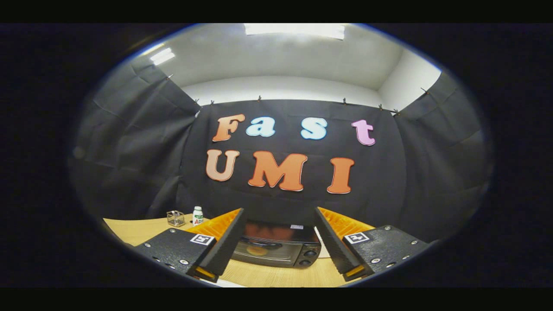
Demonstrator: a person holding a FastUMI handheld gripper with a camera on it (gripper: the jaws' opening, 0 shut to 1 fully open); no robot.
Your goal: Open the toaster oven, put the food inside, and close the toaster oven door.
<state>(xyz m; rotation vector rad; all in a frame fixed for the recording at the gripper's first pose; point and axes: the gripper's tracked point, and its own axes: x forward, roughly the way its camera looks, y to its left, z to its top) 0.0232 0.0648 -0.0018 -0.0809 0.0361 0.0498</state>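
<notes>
A black toaster oven (276, 248) stands on the wooden table (138, 229), just beyond and between my fingers. Its glass door is shut, with a handle across the top of the door and two knobs (307, 257) at its right side. Through the glass an orange-brown shape (257, 250) shows inside, too dim to tell what it is. My gripper (278, 216) is held open above the table, nothing between its fingers, well short of the oven.
A small clear glass container (175, 218) and a white bottle with a green cap (197, 215) stand at the table's far left, against the black cloth wall. A woven mat (276, 274) lies under the oven's front.
</notes>
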